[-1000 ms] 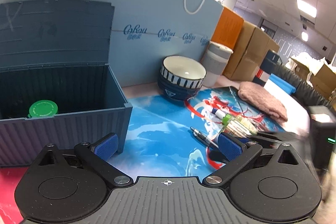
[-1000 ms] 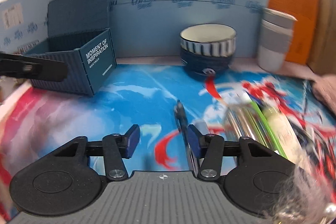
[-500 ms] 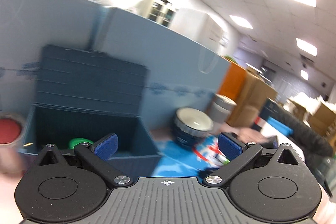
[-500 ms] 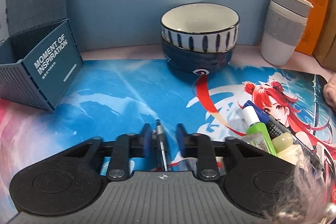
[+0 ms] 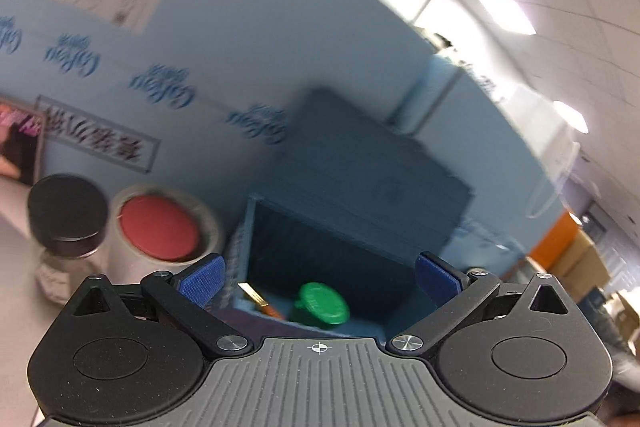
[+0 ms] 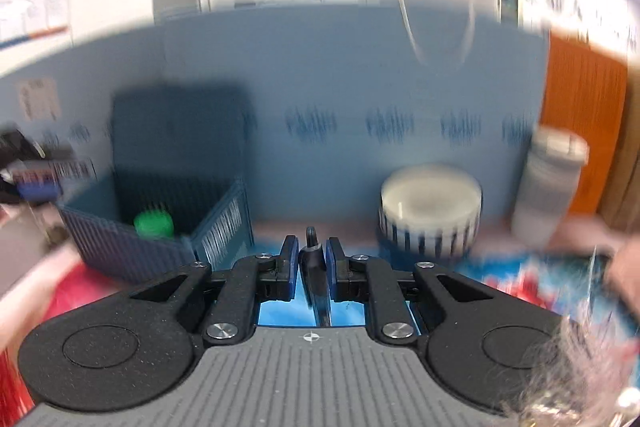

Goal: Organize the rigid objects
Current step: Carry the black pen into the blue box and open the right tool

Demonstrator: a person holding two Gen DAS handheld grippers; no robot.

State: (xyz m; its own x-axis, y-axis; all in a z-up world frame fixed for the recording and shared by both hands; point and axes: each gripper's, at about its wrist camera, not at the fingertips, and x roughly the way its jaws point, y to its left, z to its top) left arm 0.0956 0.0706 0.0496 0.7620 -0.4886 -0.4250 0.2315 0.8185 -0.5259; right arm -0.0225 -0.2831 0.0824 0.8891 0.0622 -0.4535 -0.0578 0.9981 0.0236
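Note:
My right gripper [image 6: 312, 254] is shut on a dark pen [image 6: 315, 267] and holds it lifted above the blue mat, its tip pointing forward between the pads. The dark blue storage box [image 6: 160, 227] with its lid up stands ahead to the left, with a green-capped item [image 6: 154, 223] inside. In the left wrist view my left gripper [image 5: 318, 273] is open and empty, tilted up over the same box [image 5: 360, 227]. The green cap [image 5: 322, 305] and an orange-tipped item [image 5: 260, 301] lie inside.
A stack of striped bowls [image 6: 430, 211] and a grey-white cup [image 6: 552, 187] stand at the back right by the blue partition [image 6: 360, 87]. A black-lidded jar [image 5: 66, 219] and a red-lidded white tub [image 5: 160, 227] stand left of the box.
My right gripper closed on the pen on the mat and lifted it. My left gripper swung left and upward, from the mat to above the box.

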